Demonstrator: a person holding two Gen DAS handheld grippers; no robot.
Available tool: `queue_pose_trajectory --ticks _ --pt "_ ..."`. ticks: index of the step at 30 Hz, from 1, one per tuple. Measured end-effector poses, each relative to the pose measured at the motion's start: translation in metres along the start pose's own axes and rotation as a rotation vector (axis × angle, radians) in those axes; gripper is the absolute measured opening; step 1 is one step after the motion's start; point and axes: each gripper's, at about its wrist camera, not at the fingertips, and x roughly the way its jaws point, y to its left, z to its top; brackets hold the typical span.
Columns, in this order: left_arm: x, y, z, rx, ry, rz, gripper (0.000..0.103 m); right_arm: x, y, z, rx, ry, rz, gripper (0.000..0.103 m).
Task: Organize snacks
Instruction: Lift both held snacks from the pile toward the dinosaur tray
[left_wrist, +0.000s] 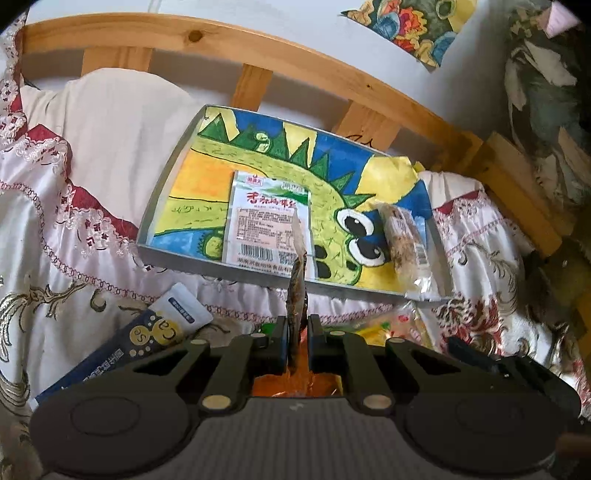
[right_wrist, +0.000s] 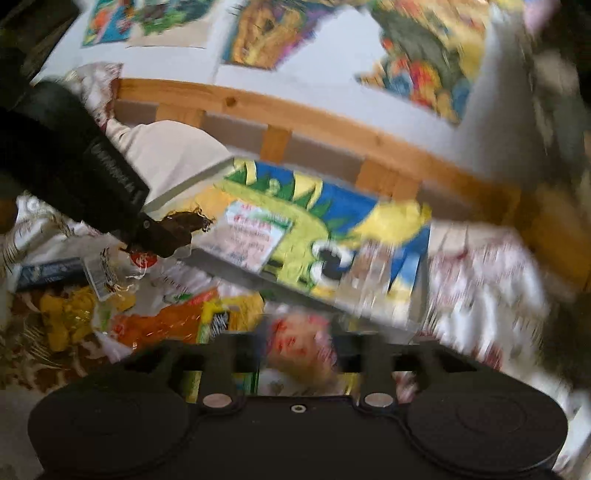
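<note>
At the bottom centre of the left wrist view, your left gripper (left_wrist: 298, 325) has its fingers nearly closed on a thin dark snack packet (left_wrist: 297, 291), seen edge-on and standing up out of the grip, just short of the near rim of the dinosaur-painted tray (left_wrist: 236, 271). On that tray, mid-frame, a white labelled packet (left_wrist: 267, 218) lies flat, and a long clear-wrapped snack bar (left_wrist: 404, 251) lies along the right side with its near end hanging over the rim. Lower left of the frame, a blue-and-white tube (left_wrist: 147, 341) lies on the embroidered bedspread (left_wrist: 55, 221). The right wrist view is heavily blurred: your right gripper (right_wrist: 301, 354) looks spread wide over a reddish packet (right_wrist: 303, 343), but you cannot tell whether it holds anything. Left of it, orange and yellow packets (right_wrist: 162, 321) lie loose on the bed. The risks, as I judge them: the held packet is pinched by one narrow edge, so it could swivel or slip before it clears the rim; letting go too early would drop it onto the bedspread; and setting it down carelessly could nudge the overhanging bar off the tray, which sits on soft, uneven bedding.
</note>
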Motion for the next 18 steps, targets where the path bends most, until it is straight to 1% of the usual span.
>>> queue_pose_trajectory --ticks 1,2,4,7,11,14,17,18 --pt "0.0 0.0 -0.001 0.0 0.003 0.001 0.01 0.001 -0.003 -0.001 0.043 0.017 0.035 0.063" --pt "0.0 0.002 -0.002 -0.006 0.006 0.0 0.01 0.002 -0.004 -0.001 0.068 0.03 0.063 0.061" --pt "-0.001 0.004 -0.003 -0.013 0.006 0.004 0.01 0.002 0.0 -0.001 0.081 0.041 0.082 0.061" --pt "-0.004 0.005 0.0 -0.016 -0.002 0.008 0.01 0.0 0.015 -0.005 0.028 0.042 0.107 0.061" --pt "-0.007 0.004 0.006 -0.019 -0.016 0.006 0.01 0.009 0.034 -0.013 -0.05 0.098 0.147 0.061" --pt "-0.008 0.003 0.007 -0.021 -0.02 0.004 0.01 0.021 0.044 -0.018 -0.099 0.127 0.128 0.06" --pt "-0.011 0.003 0.007 -0.017 -0.021 0.003 0.01 0.024 0.044 -0.018 -0.104 0.134 0.123 0.05" --pt "-0.012 0.002 0.007 -0.015 -0.022 0.003 0.01 0.023 0.044 -0.018 -0.107 0.134 0.116 0.05"
